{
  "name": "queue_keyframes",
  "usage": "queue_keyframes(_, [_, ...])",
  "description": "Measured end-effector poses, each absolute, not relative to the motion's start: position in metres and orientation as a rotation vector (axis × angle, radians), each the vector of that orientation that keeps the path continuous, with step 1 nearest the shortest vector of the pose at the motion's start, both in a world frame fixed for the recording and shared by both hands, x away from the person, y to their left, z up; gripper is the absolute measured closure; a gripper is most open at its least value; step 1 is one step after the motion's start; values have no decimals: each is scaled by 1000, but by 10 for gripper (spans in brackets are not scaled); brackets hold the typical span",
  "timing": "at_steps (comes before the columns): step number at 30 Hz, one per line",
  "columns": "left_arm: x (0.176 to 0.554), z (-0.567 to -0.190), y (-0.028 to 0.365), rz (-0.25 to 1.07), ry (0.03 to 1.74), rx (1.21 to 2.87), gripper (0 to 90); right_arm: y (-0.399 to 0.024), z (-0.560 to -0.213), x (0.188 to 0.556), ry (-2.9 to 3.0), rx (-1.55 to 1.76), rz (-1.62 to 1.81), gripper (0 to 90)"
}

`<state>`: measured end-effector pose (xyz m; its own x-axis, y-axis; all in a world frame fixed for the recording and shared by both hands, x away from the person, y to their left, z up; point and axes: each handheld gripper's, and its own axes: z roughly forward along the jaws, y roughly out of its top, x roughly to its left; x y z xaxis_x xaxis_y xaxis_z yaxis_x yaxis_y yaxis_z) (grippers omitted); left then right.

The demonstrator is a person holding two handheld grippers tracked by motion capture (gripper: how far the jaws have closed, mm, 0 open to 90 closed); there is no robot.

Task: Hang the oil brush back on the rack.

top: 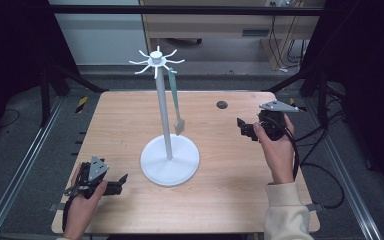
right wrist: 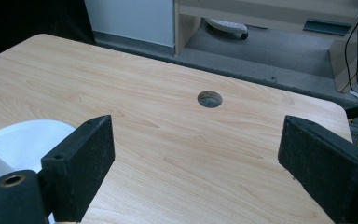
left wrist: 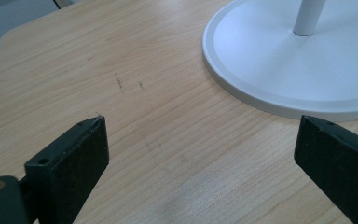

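Hanging upright, green spatula (top: 175, 102), blade down, white rack (top: 166, 117)

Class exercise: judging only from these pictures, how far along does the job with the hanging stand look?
Done: one green utensil already hangs from a hook of the white stand. In hand: nothing; the left claw and right claw are both open and empty, resting apart from the stand. Left: the other hooks are bare, and the table shows no further utensil.

stand (top: 169, 160) mid-table (top: 230, 200) | spatula (top: 176, 102) hanging from hook
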<state>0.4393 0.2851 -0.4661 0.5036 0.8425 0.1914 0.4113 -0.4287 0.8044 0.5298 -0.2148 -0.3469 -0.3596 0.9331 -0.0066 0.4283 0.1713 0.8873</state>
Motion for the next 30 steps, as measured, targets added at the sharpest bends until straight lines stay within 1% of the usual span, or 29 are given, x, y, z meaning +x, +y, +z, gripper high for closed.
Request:
queue_keyframes(13, [439,-466,285,777,1024,2037,26,-220,-374,536,1910,1317,1079,115])
queue_keyframes(30, [439,-466,286,775,1024,2041,26,-225,-423,548,1992,1384,999,110])
